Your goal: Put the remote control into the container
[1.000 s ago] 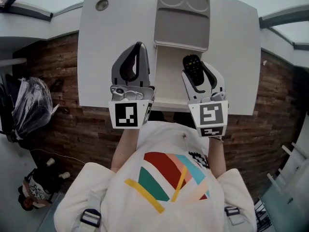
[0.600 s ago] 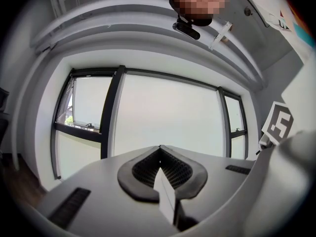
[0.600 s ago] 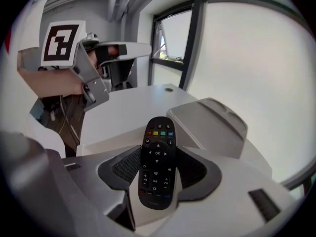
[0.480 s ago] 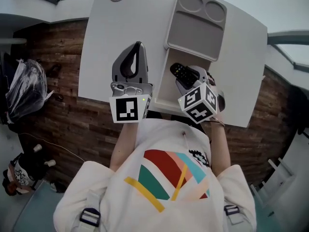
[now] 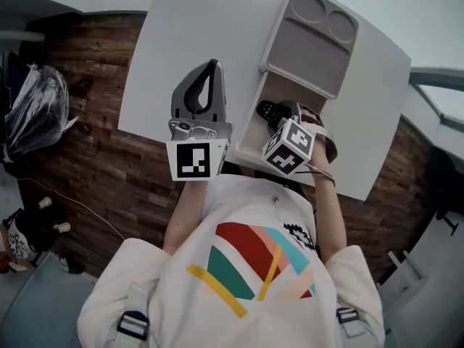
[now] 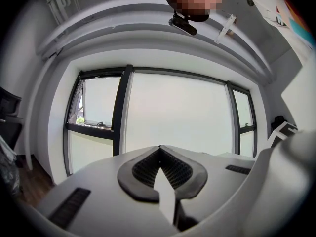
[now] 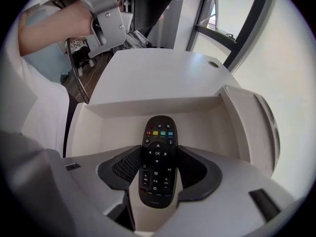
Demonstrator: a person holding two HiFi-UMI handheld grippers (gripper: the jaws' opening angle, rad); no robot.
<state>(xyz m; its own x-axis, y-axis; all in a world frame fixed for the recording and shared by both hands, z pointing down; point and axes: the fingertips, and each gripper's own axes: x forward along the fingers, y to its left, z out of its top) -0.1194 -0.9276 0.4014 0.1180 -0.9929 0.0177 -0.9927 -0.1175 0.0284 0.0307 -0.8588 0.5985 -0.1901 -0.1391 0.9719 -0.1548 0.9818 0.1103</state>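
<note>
Right gripper (image 7: 158,154) clamps the black oval plastic remote control (image 7: 157,132) mid-body, nose inside the white open-top recessed container (image 7: 207,115). Placement step, I'd say. Next: lower, then release. Left gripper (image 6: 159,157) is pinched together, empty.

The remote control (image 7: 157,162) is black with red, yellow, green and blue buttons. The container (image 7: 207,120) is cream, its lid (image 5: 308,42) grey-beige, the table (image 5: 174,49) white. The left gripper (image 6: 159,149) and right gripper (image 7: 158,151) are pale grey with dark ribbed pads and black-and-white chequered cubes.
</note>
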